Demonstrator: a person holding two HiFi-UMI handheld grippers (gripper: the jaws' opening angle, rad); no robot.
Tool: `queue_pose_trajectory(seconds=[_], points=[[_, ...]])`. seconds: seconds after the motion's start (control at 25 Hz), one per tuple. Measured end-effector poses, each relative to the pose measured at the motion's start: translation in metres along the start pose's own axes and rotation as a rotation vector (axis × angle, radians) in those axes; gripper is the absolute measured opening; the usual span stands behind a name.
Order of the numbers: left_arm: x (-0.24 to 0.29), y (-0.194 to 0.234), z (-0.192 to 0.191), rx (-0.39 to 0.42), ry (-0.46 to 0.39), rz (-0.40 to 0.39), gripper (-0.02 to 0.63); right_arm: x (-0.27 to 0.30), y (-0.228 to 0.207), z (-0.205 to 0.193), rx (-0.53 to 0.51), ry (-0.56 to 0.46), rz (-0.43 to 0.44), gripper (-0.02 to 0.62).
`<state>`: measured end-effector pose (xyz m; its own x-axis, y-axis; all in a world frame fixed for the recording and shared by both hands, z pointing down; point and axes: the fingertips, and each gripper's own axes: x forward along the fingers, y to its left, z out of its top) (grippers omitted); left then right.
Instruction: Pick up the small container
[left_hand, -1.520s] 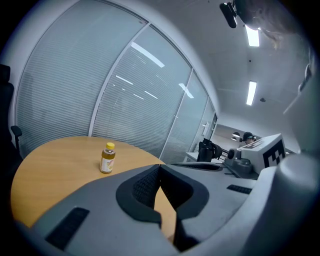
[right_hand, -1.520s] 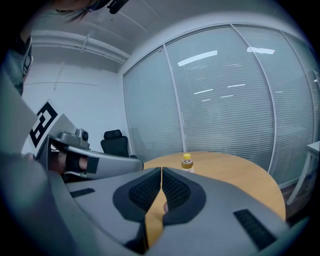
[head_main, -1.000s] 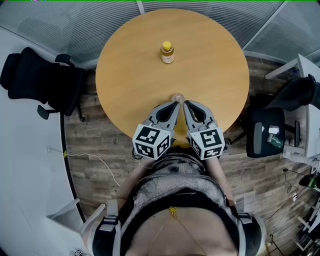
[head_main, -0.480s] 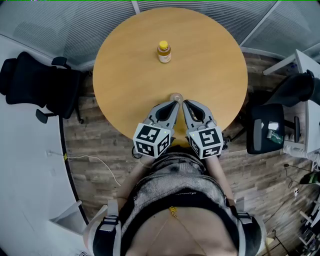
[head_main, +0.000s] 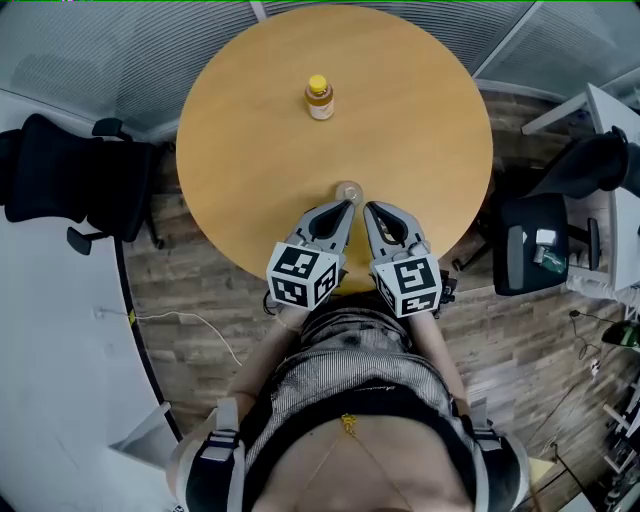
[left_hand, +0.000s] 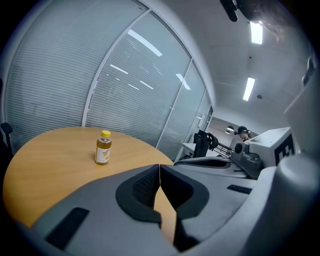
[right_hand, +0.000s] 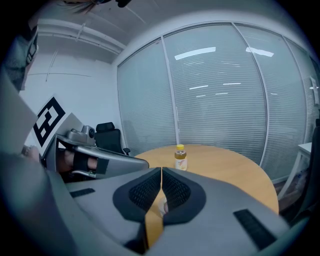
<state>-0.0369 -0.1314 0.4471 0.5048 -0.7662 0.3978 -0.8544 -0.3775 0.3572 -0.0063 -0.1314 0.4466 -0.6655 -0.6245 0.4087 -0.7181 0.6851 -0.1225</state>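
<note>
A small bottle (head_main: 319, 98) with a yellow cap and amber contents stands upright on the far side of the round wooden table (head_main: 420, 120). It shows ahead in the left gripper view (left_hand: 103, 147) and in the right gripper view (right_hand: 180, 157). A small clear round container (head_main: 348, 190) sits near the table's near edge, just beyond both gripper tips. My left gripper (head_main: 348, 206) and right gripper (head_main: 368, 208) lie side by side there. Both are shut with nothing held, the left gripper's (left_hand: 159, 166) tips touching and the right gripper's (right_hand: 161, 169) likewise.
A black office chair (head_main: 70, 180) stands left of the table and a dark chair (head_main: 535, 255) to the right. Glass walls with blinds curve behind the table. A white desk (head_main: 610, 150) is at the far right, and a cable (head_main: 190, 325) lies on the wooden floor.
The table and bottle sit slightly higher and further left in the head view. Both grippers stay shut, side by side at the near edge.
</note>
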Motion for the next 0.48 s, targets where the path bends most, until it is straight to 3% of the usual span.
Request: queue_pose_trajectory(seconds=[0.48], points=[[0.022,0.012,-0.037,-0.012,0.105,-0.002,0.021,0.017,-0.003,-0.028,-0.029,0.061,-0.02,0.021]])
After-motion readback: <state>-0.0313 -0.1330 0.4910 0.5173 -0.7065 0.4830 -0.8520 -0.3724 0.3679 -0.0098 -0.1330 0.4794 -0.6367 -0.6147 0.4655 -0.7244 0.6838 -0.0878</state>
